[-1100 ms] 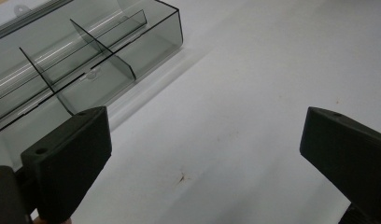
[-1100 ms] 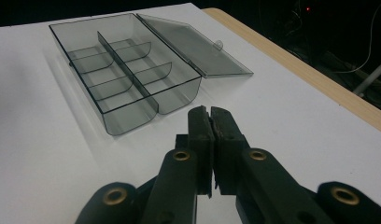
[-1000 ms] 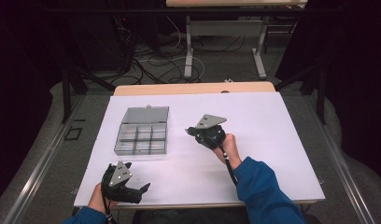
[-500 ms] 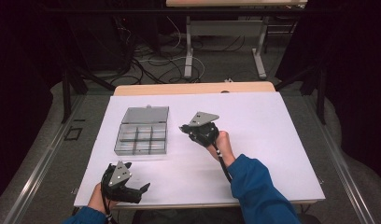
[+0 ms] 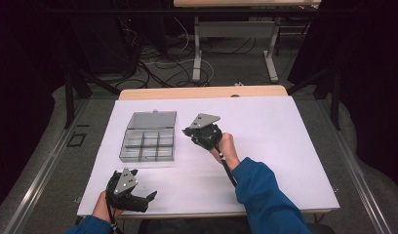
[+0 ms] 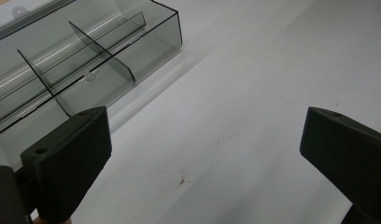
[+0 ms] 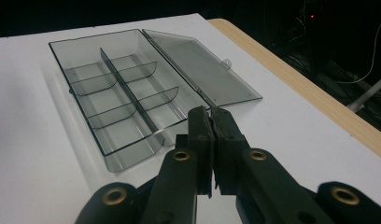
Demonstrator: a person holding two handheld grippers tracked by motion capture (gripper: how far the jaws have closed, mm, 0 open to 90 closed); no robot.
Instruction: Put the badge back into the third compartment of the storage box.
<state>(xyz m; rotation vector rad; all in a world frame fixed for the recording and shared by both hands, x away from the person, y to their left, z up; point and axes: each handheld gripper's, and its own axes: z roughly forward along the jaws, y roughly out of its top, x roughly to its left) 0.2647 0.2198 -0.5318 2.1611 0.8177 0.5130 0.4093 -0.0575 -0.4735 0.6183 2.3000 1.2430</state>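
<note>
While lid lies flat open, smoky clear organizer box shows empty compartments; left tongs spread, right tongs closed

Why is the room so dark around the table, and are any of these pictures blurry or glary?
High view: the white table is brightly lit, the surroundings fall to black. Left gripper view: the close jaws look soft, and the clear box shows pale reflection streaks. Right gripper view: sharp, with a soft shadow along the box's edge.

Blue sleeves, black tools.
</note>
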